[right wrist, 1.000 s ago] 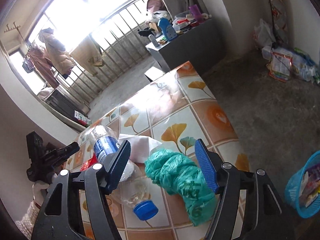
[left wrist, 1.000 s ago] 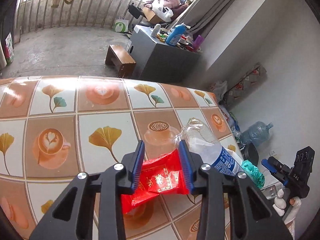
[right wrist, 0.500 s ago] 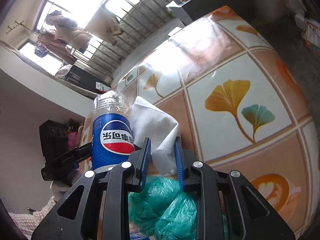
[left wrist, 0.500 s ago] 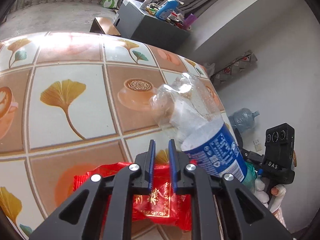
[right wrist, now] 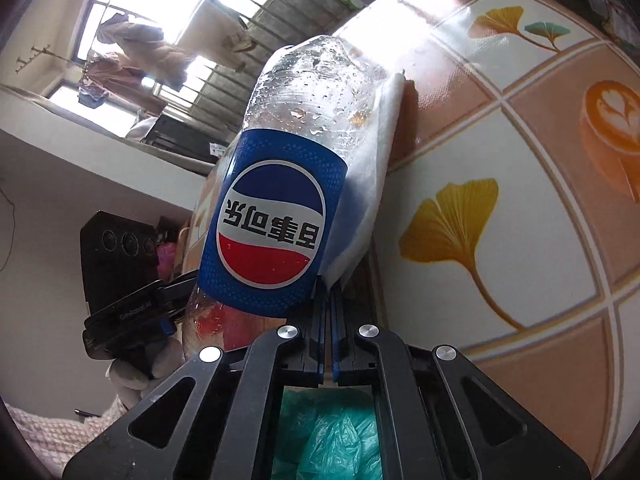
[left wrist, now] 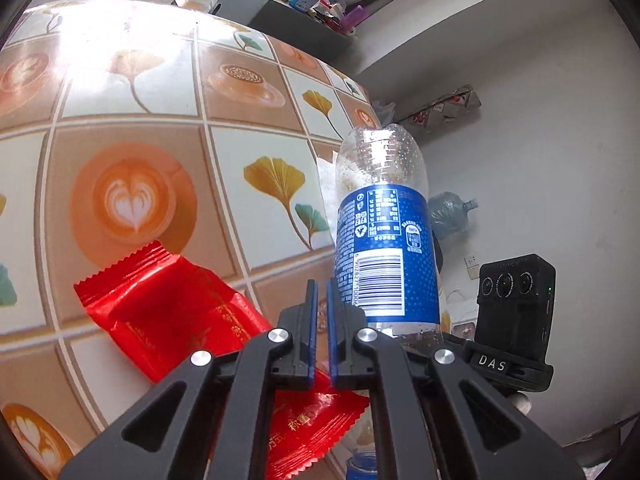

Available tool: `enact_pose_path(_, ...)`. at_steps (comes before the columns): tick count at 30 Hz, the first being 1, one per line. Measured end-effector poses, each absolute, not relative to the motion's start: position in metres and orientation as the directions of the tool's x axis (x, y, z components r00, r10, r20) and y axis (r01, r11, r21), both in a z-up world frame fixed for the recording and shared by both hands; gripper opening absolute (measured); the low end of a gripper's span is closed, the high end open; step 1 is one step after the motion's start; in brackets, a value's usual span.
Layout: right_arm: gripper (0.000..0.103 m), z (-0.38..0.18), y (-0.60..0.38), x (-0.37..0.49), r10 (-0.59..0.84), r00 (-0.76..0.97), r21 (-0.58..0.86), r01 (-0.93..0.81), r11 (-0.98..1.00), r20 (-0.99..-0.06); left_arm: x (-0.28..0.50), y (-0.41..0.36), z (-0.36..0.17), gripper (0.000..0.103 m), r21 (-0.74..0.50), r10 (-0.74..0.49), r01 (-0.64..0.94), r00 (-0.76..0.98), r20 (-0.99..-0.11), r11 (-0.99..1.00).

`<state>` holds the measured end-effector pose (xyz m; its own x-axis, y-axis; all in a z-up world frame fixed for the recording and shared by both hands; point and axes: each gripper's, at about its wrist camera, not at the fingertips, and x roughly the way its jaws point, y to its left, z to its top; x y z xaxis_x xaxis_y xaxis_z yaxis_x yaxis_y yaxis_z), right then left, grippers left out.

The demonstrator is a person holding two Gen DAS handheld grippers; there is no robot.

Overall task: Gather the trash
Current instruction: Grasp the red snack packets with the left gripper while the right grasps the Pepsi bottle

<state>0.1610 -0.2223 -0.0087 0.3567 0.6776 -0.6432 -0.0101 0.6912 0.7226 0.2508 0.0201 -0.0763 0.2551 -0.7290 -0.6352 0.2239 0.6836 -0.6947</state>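
On the tabletop point(left wrist: 248, 92), with its pictures of coffee cups and yellow leaves, lies the trash. A red wrapper point(left wrist: 176, 312) with a zigzag edge and gold writing is pinched by the left claw point(left wrist: 319, 292). Its blue fingers are squeezed almost together on the wrapper, which sticks out to the left and below them, just over the tabletop.

A green plastic bag point(right wrist: 324, 436) shows under the right claw point(right wrist: 329, 292), close to the camera. That claw's fingers are pressed nearly shut, and they seem to be pinching the bag, though the pinch itself is partly hidden.

Between the two claws is a clear plastic bottle point(left wrist: 382, 216) with a blue label. It is wet inside with little drops, and its blue cap point(left wrist: 362, 468) points toward the near edge. In the right view the bottle point(right wrist: 288, 184) shows a round red, white and blue logo, and it blocks much of the view. A white tissue point(right wrist: 372, 184) lies touching the bottle on its right side.

Farther off, a grey cabinet point(left wrist: 288, 12) holds bottles and small things. A big water jug point(left wrist: 450, 216) sits on the floor by the white wall. Clothes point(right wrist: 140, 44) hang by the bright window bars.
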Motion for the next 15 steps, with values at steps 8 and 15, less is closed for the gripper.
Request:
enact_pose_path(8,0.005,0.005,-0.212,0.13,0.604,0.342,0.641,-0.009,0.768,-0.72,0.197,0.033,-0.072,0.002,-0.721,-0.753,0.219,0.221,-0.62,0.657)
enact_pose_path(15,0.04,0.042,-0.241,0.127,0.493,0.455,0.58,0.065,0.812,-0.741,0.181,0.056,-0.053,0.006,-0.677,-0.719,0.253,0.339,-0.606,0.691)
